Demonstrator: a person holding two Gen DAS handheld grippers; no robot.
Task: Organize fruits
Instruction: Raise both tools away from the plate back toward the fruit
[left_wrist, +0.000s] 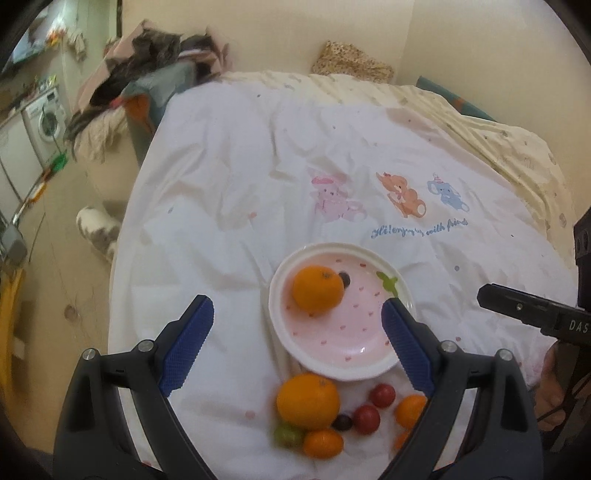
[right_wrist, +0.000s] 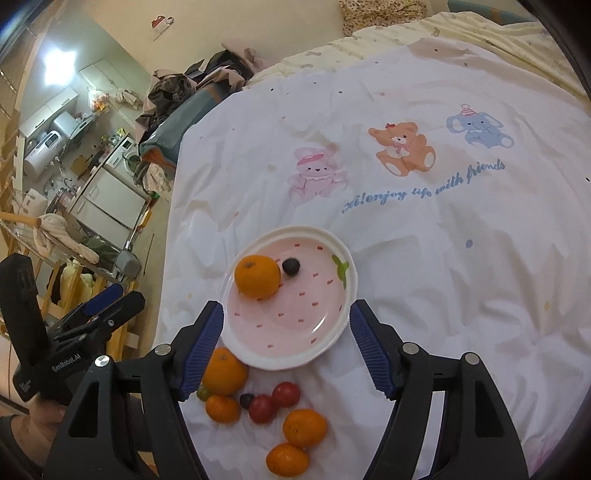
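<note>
A pink plate (left_wrist: 343, 336) (right_wrist: 295, 325) sits on the white bedsheet and holds one orange (left_wrist: 317, 291) (right_wrist: 257, 276) and a dark grape (left_wrist: 345, 277) (right_wrist: 290, 266). In front of it lies a loose pile: a big orange (left_wrist: 308, 400) (right_wrist: 224, 371), small oranges (left_wrist: 323, 443) (right_wrist: 304, 428), two red tomatoes (left_wrist: 366, 419) (right_wrist: 285, 394), a dark grape (left_wrist: 342, 422) (right_wrist: 246, 400) and a green fruit (left_wrist: 287, 435). My left gripper (left_wrist: 297, 326) is open and empty above the plate's near edge. My right gripper (right_wrist: 286, 334) is open and empty, its fingers either side of the plate.
The sheet (right_wrist: 443, 221) with cartoon animals covers a bed whose left edge (left_wrist: 122, 258) drops to the floor. Clothes (left_wrist: 155, 66) are piled at the far left corner. Each gripper shows in the other's view: the right one (left_wrist: 532, 310), the left one (right_wrist: 92, 314).
</note>
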